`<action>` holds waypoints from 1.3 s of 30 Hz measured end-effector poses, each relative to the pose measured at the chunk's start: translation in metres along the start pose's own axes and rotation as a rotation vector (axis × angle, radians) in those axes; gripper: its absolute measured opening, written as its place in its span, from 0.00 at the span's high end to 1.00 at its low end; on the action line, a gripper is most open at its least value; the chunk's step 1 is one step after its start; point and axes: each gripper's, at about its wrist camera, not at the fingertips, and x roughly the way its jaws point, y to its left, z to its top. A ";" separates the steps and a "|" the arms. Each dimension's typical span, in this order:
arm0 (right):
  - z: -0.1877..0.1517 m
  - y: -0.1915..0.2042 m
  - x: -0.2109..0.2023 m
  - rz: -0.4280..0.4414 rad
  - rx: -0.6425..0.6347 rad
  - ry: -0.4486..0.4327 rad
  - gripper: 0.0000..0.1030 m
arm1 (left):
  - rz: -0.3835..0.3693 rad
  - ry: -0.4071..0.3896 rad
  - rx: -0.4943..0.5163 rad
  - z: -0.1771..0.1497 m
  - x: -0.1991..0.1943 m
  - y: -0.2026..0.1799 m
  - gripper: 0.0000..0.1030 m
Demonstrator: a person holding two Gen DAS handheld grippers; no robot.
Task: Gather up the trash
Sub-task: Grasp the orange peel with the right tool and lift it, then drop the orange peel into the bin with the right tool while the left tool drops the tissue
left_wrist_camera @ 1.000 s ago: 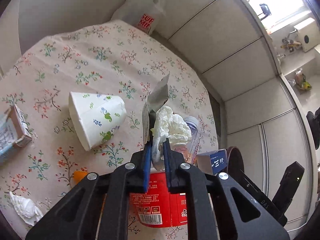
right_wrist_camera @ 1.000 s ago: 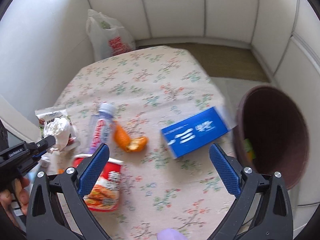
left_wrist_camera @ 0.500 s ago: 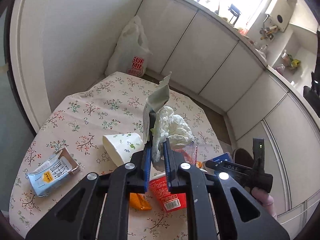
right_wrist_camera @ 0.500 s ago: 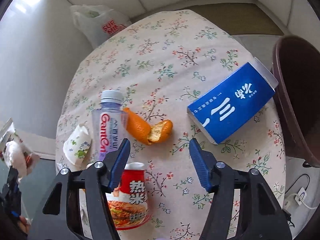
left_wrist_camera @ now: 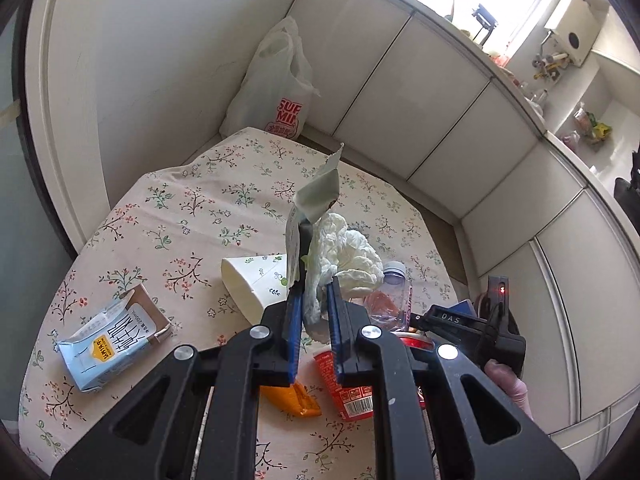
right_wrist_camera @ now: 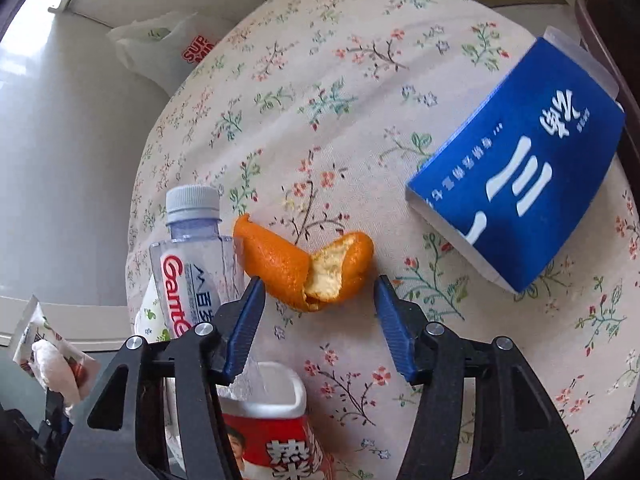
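My left gripper [left_wrist_camera: 313, 294] is shut on a crumpled white tissue [left_wrist_camera: 344, 252] and a torn wrapper [left_wrist_camera: 316, 200], held high above the floral table [left_wrist_camera: 208, 200]. The held tissue and wrapper also show at the left edge of the right wrist view [right_wrist_camera: 52, 356]. My right gripper [right_wrist_camera: 320, 286] is open, low over the table, its fingertips either side of an orange peel [right_wrist_camera: 308, 264]. A clear water bottle [right_wrist_camera: 196, 256] lies just left of the peel. A blue carton [right_wrist_camera: 520, 160] lies to the right. A red noodle cup [right_wrist_camera: 268, 420] sits under the right gripper.
A white paper cup [left_wrist_camera: 252, 284] lies on its side, with a small milk carton [left_wrist_camera: 108, 344] to its left. A second orange peel [left_wrist_camera: 292, 398] lies near the table's near edge. A dark brown bin [right_wrist_camera: 608, 20] stands off the table's right side. A white plastic bag [left_wrist_camera: 280, 88] stands behind the table.
My right gripper has dropped toward the table and closed in around the orange peel. My left gripper has risen and pulled back with the tissue and wrapper still in it.
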 end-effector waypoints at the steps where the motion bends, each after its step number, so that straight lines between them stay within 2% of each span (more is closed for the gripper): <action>1: 0.000 0.001 0.001 0.000 -0.005 -0.004 0.60 | 0.002 0.004 -0.008 0.001 0.001 0.002 0.88; 3: 0.000 0.002 0.003 0.008 -0.006 -0.021 0.74 | 0.001 0.007 -0.022 0.002 0.002 0.006 0.88; 6: 0.000 0.007 0.002 0.010 -0.033 -0.043 0.80 | 0.001 0.008 -0.026 0.003 0.003 0.008 0.88; 14: -0.002 0.024 -0.014 -0.012 -0.106 -0.113 0.82 | 0.003 -0.002 -0.011 0.000 -0.002 0.004 0.88; 29: -0.013 0.039 -0.116 0.055 -0.190 -0.315 0.82 | -0.018 -0.026 0.035 -0.007 -0.013 -0.016 0.88; 35: -0.022 0.030 -0.169 0.031 -0.224 -0.454 0.82 | -0.033 -0.026 0.052 -0.010 -0.014 -0.028 0.88; 39: -0.024 0.014 -0.208 -0.016 -0.230 -0.571 0.82 | -0.043 -0.024 0.075 -0.013 -0.010 -0.041 0.88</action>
